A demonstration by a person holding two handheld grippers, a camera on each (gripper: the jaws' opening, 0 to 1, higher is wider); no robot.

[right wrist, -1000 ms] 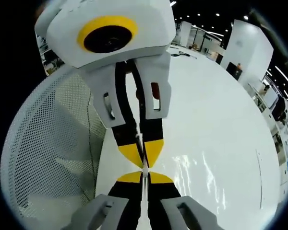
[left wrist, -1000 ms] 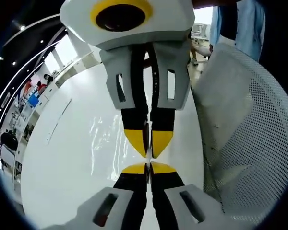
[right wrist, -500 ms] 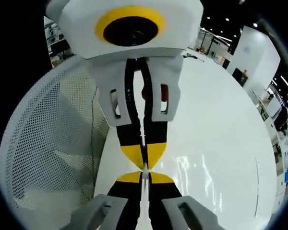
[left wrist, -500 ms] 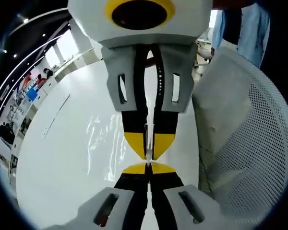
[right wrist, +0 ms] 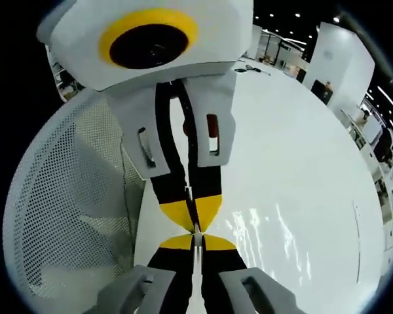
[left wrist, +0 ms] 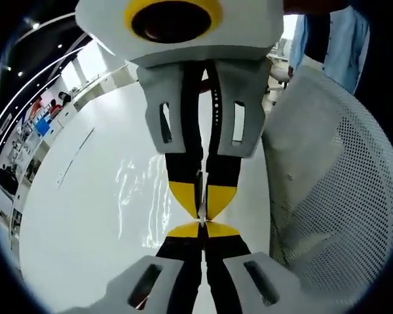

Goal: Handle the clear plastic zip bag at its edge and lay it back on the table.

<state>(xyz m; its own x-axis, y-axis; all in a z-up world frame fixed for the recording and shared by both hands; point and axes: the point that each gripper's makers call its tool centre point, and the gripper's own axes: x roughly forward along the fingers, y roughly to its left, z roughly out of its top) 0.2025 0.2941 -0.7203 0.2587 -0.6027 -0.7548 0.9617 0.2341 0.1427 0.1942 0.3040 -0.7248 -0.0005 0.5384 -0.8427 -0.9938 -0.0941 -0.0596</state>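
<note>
We pinch the bag point(left wrist: 144, 196) edge between both tools, left tool point(left wrist: 202, 226) and right tool point(right wrist: 195, 237) pressed together tip to tip above the desk point(right wrist: 301, 163). It looks light, limp and slippery, so the thicker zip edge seems our safest hold.

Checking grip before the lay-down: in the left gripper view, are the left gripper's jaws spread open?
No, the left gripper is shut on the clear plastic zip bag, its yellow tips meeting on the thin edge.
</note>
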